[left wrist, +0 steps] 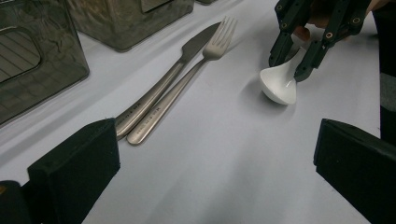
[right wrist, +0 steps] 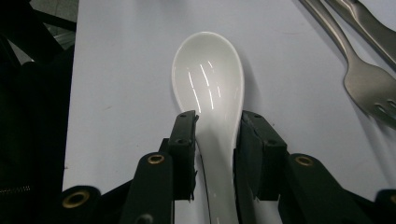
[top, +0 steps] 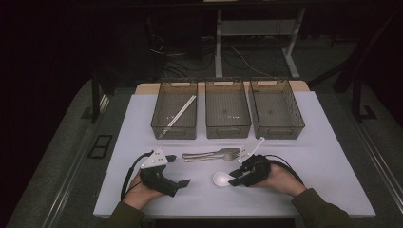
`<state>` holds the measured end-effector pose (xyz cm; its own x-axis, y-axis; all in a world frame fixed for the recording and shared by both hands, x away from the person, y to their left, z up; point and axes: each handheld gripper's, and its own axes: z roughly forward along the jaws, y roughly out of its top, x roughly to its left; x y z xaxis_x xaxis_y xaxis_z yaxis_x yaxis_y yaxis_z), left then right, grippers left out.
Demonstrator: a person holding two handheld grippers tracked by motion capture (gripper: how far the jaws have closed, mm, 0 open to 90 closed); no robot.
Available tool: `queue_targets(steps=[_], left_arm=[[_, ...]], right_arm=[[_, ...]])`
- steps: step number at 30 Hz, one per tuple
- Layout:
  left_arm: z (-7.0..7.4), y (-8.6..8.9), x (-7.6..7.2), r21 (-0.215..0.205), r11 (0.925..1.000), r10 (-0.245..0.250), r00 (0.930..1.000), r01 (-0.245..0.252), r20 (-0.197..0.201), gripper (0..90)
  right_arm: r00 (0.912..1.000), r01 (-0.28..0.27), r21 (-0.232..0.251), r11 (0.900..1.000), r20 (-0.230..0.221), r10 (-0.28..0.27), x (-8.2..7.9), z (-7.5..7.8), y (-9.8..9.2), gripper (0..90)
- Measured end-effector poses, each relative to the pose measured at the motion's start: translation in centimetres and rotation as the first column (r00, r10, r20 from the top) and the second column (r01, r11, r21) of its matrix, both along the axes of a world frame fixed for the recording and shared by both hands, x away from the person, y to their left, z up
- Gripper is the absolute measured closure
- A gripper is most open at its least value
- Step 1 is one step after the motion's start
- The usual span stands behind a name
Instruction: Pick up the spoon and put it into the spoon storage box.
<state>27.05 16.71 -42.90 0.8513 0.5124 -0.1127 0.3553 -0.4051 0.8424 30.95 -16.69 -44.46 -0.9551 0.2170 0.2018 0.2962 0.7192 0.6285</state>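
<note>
A white ceramic spoon (top: 221,179) lies on the white table mat (top: 328,156), bowl up and pointing left. My right gripper (top: 233,178) grips the spoon (right wrist: 208,79) at its neck, a black pad pressed against each side; the left gripper view shows the same hold on the spoon (left wrist: 279,86) by the right gripper (left wrist: 288,67). My left gripper (top: 179,170) rests on the mat to the left, its jaws wide apart with only bare mat between them (left wrist: 217,158). A metal knife (left wrist: 177,70) and fork (left wrist: 205,60) lie side by side just beyond the spoon.
Three dark see-through bins stand in a row at the back: left bin (top: 158,124) with a pair of pale chopsticks (top: 178,114), middle bin (top: 227,130), right bin (top: 277,131). The fork and knife (top: 211,154) lie in front of the middle bin.
</note>
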Motion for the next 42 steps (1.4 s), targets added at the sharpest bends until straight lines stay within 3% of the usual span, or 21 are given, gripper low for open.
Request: queue_targets(steps=[6,9,17,24,39,42], left_arm=[[0.0,0.0,0.0,0.000,1.0000,0.000,1.0000,0.000,0.002,0.0],[0.0,0.0,0.0,0.000,1.0000,0.000,1.0000,0.000,0.001,0.0],[0.0,0.0,0.0,0.001,1.0000,0.000,1.0000,0.000,0.002,0.0],[0.0,0.0,0.0,0.003,1.0000,-0.003,1.0000,0.003,0.002,0.0],[0.0,0.0,0.0,-0.004,0.9999,-0.016,0.9998,0.016,0.012,0.0],[0.0,0.0,0.1,-0.007,0.9999,-0.015,0.9998,0.015,0.014,0.0]], right_arm=[[0.9994,-0.004,-0.019,1.000,0.036,0.005,-0.5,0.1,0.2,69.7],[0.9969,-0.017,-0.030,0.999,0.076,0.019,-0.8,0.1,0.3,71.8],[0.9939,-0.023,-0.048,0.999,0.106,0.028,-1.3,0.2,0.4,75.5],[0.9946,-0.047,-0.044,0.998,0.090,0.050,-1.5,0.2,0.3,82.6],[0.9969,-0.026,-0.037,0.999,0.073,0.029,-1.4,0.3,0.1,83.2],[0.9981,-0.009,-0.016,1.000,0.061,0.010,-1.3,0.7,-0.1,83.2]])
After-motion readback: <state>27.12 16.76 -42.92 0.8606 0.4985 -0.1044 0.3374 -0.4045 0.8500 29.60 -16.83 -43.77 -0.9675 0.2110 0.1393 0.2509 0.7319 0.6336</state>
